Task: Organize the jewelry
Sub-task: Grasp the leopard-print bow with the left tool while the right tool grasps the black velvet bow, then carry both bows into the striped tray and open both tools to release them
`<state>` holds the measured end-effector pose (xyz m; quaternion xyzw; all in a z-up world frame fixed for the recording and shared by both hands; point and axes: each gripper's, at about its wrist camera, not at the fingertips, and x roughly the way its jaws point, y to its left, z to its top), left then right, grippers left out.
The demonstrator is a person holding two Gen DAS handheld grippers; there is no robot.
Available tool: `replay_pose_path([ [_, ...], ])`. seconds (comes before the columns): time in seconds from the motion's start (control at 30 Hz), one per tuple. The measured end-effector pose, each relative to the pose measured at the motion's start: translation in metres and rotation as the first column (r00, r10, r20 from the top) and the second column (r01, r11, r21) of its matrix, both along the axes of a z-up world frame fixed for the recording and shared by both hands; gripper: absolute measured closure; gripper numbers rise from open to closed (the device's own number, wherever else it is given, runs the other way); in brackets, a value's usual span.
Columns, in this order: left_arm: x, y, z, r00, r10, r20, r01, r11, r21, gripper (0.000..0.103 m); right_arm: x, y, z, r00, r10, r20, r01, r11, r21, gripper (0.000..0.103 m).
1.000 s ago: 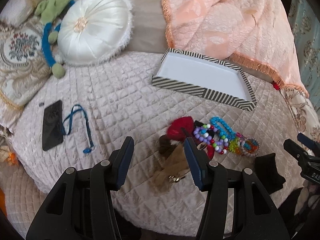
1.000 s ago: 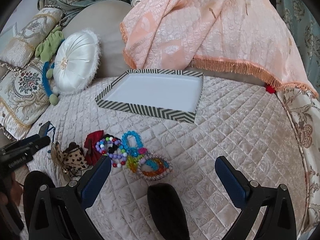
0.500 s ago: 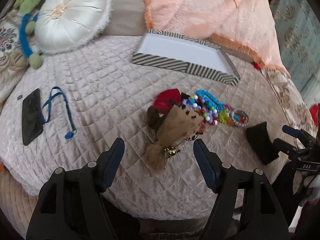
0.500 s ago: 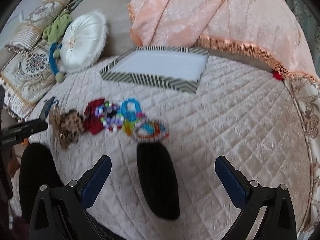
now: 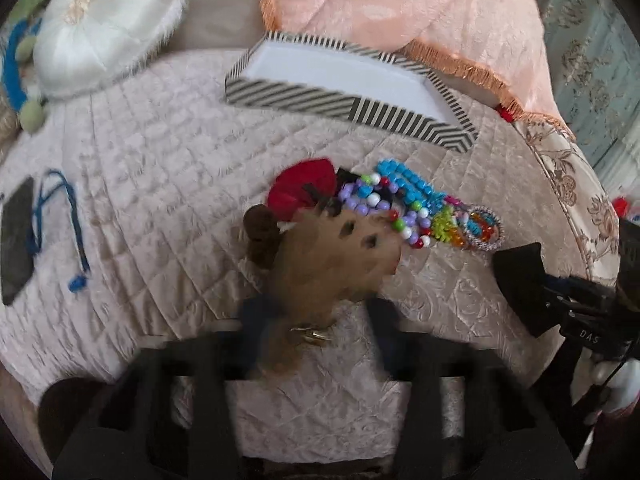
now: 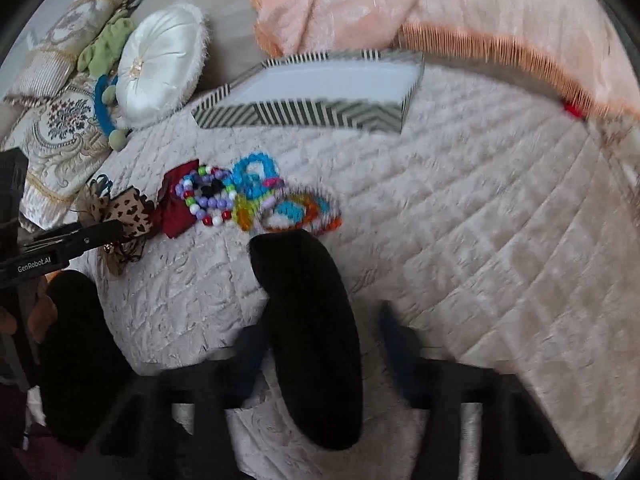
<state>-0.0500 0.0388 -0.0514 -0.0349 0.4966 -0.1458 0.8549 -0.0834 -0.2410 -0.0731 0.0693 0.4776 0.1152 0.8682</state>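
Observation:
My left gripper (image 5: 312,320) is closing around a brown leopard-print bow (image 5: 336,256) with a gold clasp; motion blur hides whether the fingers touch it. Beyond it lie a red bow (image 5: 304,188), colourful bead bracelets (image 5: 404,208) and a beaded ring (image 5: 484,228). My right gripper (image 6: 320,344) is narrowing around a black velvet pad (image 6: 308,328); its fingers are blurred too. The same bracelets (image 6: 224,196) and leopard bow (image 6: 124,216) show in the right wrist view. A striped tray (image 5: 344,104) with a white inside stands behind, also in the right wrist view (image 6: 304,114).
Everything lies on a round quilted cushion (image 5: 160,184). A black phone (image 5: 16,236) with a blue cord lies at the left. A white round pillow (image 5: 104,20) and a peach fringed blanket (image 5: 400,8) are at the back. The other gripper (image 5: 588,312) reaches in at right.
Both grippers dropped and moved in. The left fingers have narrowed around the leopard bow, the right fingers around the black pad. Both were wide open before.

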Motion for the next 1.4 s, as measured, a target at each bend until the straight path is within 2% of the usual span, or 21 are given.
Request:
replay_pose_path([
  [0.1, -0.001, 0.005, 0.003, 1.0, 0.009, -0.002, -0.009, 1.0, -0.028, 0.086, -0.005, 0.001, 0.005, 1.0, 0.011, 0.023, -0.011, 1.0, 0.014, 0.085],
  [0.2, -0.003, 0.012, 0.016, 1.0, 0.002, -0.009, -0.003, 0.996, -0.086, 0.087, -0.008, 0.002, 0.017, 0.999, 0.018, 0.044, -0.019, 1.0, 0.007, 0.087],
  [0.3, -0.003, 0.017, 0.035, 1.0, -0.004, 0.005, 0.004, 0.992, -0.124, 0.087, -0.007, -0.004, 0.035, 0.996, 0.01, 0.085, -0.013, 0.999, 0.038, 0.087],
  [0.43, 0.006, 0.016, 0.056, 0.999, -0.008, 0.035, 0.013, 0.992, -0.128, 0.087, 0.005, -0.009, 0.058, 0.991, -0.007, 0.131, -0.003, 0.997, 0.075, 0.087],
  [0.67, 0.057, -0.001, 0.091, 0.993, 0.003, 0.121, 0.012, 0.993, -0.119, 0.087, 0.062, -0.011, 0.091, 0.979, -0.036, 0.202, 0.02, 0.997, 0.078, 0.087],
  [0.8, 0.116, -0.01, 0.097, 0.992, 0.026, 0.127, -0.01, 0.992, -0.122, 0.087, 0.112, -0.005, 0.101, 0.972, -0.04, 0.231, 0.029, 0.998, 0.052, 0.087],
  [0.97, 0.187, -0.023, 0.085, 0.99, 0.063, 0.124, -0.053, 0.995, -0.087, 0.087, 0.174, 0.007, 0.093, 0.97, -0.05, 0.236, 0.048, 0.999, 0.015, 0.087],
  [1.1, 0.239, -0.035, 0.058, 0.992, 0.071, 0.104, -0.068, 0.997, -0.027, 0.087, 0.221, 0.017, 0.071, 0.977, -0.048, 0.209, 0.062, 0.996, -0.06, 0.087],
  [1.27, 0.269, -0.035, 0.02, 0.994, 0.092, 0.05, -0.095, 0.994, 0.048, 0.087, 0.257, 0.019, 0.03, 0.991, -0.029, 0.132, 0.043, 0.994, -0.101, 0.087],
  [1.4, 0.265, -0.031, -0.003, 0.996, 0.086, -0.01, -0.084, 0.992, 0.096, 0.087, 0.252, 0.011, 0.015, 0.998, 0.001, 0.064, 0.001, 0.999, -0.04, 0.087],
])
